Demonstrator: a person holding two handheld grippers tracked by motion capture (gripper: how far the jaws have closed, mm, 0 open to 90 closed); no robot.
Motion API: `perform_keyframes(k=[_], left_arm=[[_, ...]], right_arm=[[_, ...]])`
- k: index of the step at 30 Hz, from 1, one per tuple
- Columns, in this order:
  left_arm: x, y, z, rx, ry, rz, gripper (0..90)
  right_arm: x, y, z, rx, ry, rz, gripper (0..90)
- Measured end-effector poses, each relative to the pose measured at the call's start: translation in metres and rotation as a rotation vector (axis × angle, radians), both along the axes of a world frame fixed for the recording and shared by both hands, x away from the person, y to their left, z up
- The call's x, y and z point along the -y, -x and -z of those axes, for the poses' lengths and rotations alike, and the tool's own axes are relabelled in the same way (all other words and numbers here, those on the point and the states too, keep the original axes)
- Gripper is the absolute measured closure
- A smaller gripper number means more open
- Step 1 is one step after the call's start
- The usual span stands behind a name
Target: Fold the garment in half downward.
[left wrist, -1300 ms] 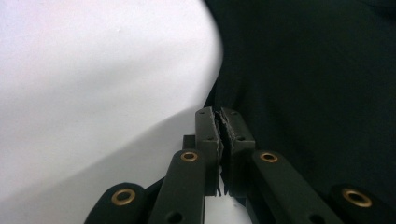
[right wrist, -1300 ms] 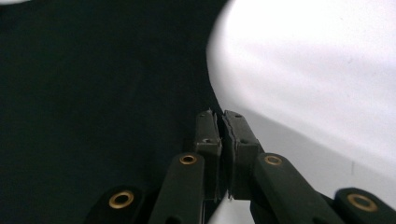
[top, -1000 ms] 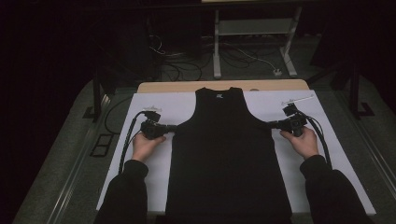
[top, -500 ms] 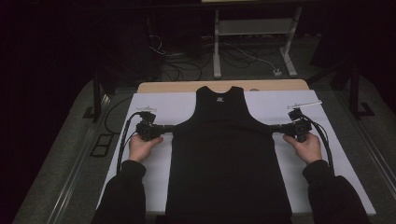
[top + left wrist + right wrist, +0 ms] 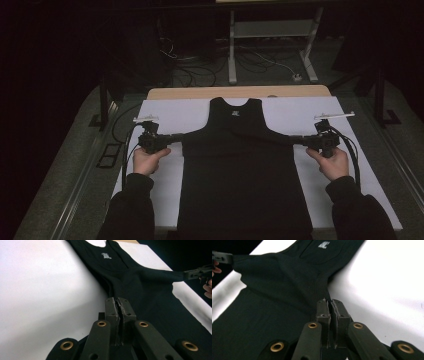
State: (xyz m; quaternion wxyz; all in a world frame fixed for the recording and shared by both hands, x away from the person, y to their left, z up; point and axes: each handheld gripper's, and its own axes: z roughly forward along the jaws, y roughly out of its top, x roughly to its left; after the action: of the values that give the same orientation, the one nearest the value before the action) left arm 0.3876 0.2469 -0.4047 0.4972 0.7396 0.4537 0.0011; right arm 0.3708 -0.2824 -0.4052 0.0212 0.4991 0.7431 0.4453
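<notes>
A black sleeveless top (image 5: 240, 165) lies flat on the white sheet (image 5: 295, 115), neck toward the far edge, a small white label (image 5: 106, 255) at its collar. My left gripper (image 5: 176, 136) is shut on the top's left armhole edge, and the cloth is stretched out sideways from it. In the left gripper view the jaws (image 5: 119, 302) pinch black cloth. My right gripper (image 5: 299, 140) is shut on the right armhole edge, pulling it outward the other way. Its jaws (image 5: 330, 303) clamp the fabric in the right gripper view.
The white sheet covers a table with a wooden far edge (image 5: 240, 92). Beyond it stand a metal frame (image 5: 272, 40) and loose cables (image 5: 200, 60) on the dark floor. A cable (image 5: 127, 150) trails from the left gripper off the sheet's left side.
Both hands have moved apart, away from the top's middle, and risen slightly. The armhole edges are now pulled into taut sideways points.
</notes>
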Motion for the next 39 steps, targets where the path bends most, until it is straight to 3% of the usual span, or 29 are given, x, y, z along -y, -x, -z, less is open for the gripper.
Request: perform_keyframes(k=[13, 25, 30, 39], left_arm=[[-0.004, 0.019, -0.006, 0.023, 0.004, -0.001, 85.8], [-0.01, 0.035, -0.004, 0.016, 0.006, 0.002, 86.0], [-0.01, 0.039, -0.002, 0.011, 0.006, 0.011, 86.1], [-0.009, 0.048, 0.001, 0.02, -0.009, 0.016, 86.2]], right_arm=[[0.005, 0.012, -0.003, -0.01, 0.001, 0.011, 84.0], [0.012, 0.028, -0.004, -0.026, -0.017, 0.029, 84.0], [0.018, 0.035, -0.001, -0.047, -0.035, 0.043, 84.0], [0.02, 0.043, 0.003, -0.076, -0.02, 0.04, 84.0]])
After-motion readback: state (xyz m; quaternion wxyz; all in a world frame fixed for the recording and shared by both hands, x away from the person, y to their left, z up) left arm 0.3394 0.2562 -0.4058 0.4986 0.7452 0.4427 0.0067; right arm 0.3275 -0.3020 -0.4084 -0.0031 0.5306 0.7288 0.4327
